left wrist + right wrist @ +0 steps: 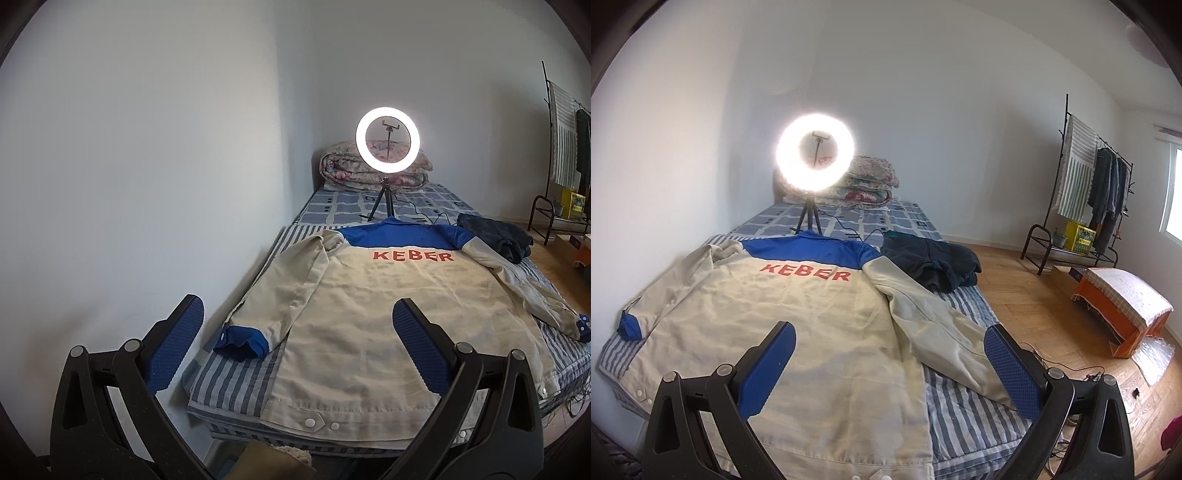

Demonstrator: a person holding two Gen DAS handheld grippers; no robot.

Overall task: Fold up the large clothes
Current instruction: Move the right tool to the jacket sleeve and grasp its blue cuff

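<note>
Hovering spread and empty, both claws [297,341] [890,358] hide the jacket's [388,314] hem, its front unseen.

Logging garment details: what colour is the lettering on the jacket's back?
Red lettering, on the beige back of the jacket; clearest in the left wrist view.

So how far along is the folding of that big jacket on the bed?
Barely begun. Done: the KEBER jacket lies spread flat, back up, sleeves out, on the bed. In hand: nothing; the left tongs and right tongs hover open above it. Left: every fold, plus the dark garment heaped beside the collar.
</note>
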